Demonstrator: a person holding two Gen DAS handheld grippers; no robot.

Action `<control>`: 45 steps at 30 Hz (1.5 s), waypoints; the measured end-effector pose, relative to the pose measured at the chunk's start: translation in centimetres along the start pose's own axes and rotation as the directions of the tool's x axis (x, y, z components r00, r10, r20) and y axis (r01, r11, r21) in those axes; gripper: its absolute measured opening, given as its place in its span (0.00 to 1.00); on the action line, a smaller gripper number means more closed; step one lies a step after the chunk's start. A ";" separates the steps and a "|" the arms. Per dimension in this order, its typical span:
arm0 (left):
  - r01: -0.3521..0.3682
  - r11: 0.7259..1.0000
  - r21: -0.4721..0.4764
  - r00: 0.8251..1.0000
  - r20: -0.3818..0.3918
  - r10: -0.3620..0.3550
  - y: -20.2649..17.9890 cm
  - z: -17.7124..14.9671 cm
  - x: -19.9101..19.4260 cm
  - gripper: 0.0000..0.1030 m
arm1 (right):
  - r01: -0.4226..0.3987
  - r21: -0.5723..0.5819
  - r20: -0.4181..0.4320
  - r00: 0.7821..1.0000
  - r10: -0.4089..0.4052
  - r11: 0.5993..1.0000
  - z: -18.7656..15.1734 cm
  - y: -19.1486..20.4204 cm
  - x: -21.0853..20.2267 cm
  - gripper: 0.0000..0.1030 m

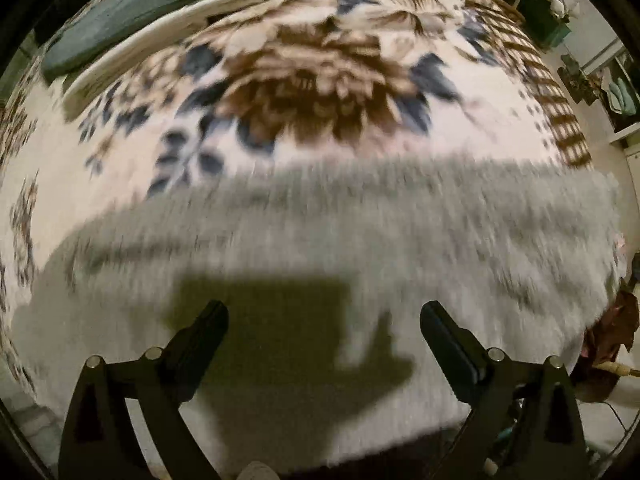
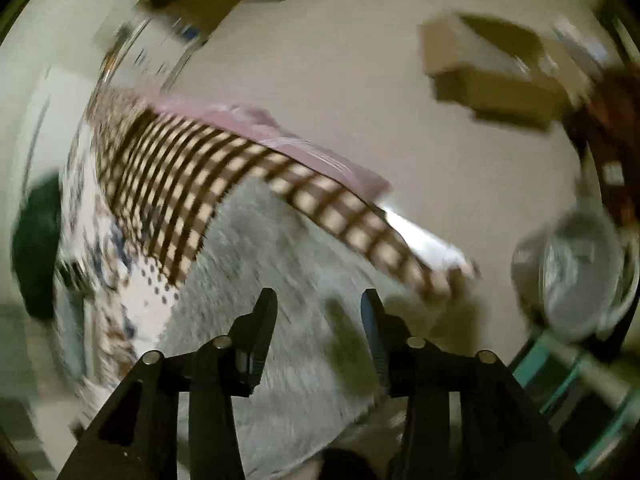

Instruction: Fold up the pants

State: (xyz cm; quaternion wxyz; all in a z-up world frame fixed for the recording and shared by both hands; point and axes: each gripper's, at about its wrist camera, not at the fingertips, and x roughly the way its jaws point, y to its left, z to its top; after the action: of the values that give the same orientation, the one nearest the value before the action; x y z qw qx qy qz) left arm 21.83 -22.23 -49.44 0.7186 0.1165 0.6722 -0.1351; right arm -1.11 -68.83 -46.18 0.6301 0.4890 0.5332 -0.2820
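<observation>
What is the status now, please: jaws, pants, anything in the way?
Left gripper jaws wide open, empty, over grey pants. Right gripper jaws open, empty, also over pants. Pants spread on floral blanket. Both views blurred; nothing seen in the way.

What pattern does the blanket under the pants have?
The blanket has brown and dark-blue flowers on cream with a checked border; the left wrist view shows it best.

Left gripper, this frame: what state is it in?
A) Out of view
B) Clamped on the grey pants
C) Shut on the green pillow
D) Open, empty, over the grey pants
D: the left gripper has its fingers spread wide with nothing between them, above the grey pants.
</observation>
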 end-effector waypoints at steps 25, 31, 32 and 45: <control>-0.008 0.994 -0.107 0.990 -0.141 -0.007 2.6 -8.1 2.3 0.96 | -0.184 0.211 -0.090 0.974 0.206 0.960 -8.6 -7.8 4.8 0.68; 0.032 0.988 -0.153 0.991 -0.127 -0.052 3.1 -8.5 4.3 0.96 | -0.320 0.170 0.046 0.947 0.317 0.932 -10.1 -7.7 8.6 0.72; 0.048 0.985 -0.168 0.991 -0.115 -0.068 3.3 -8.4 4.4 0.96 | -0.331 0.165 0.094 0.943 0.320 0.929 -10.3 -7.6 8.5 0.72; 0.097 0.981 -0.166 0.994 -0.029 -0.103 2.1 -3.2 5.8 0.96 | -0.513 0.097 0.226 0.846 0.483 0.853 -8.0 -4.2 9.6 0.69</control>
State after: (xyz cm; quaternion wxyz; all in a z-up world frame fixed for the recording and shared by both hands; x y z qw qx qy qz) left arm 19.94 -19.39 -55.49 0.7052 0.0253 0.6995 -0.1128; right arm -5.31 -61.45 -56.20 0.6908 0.6281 0.3006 -0.1948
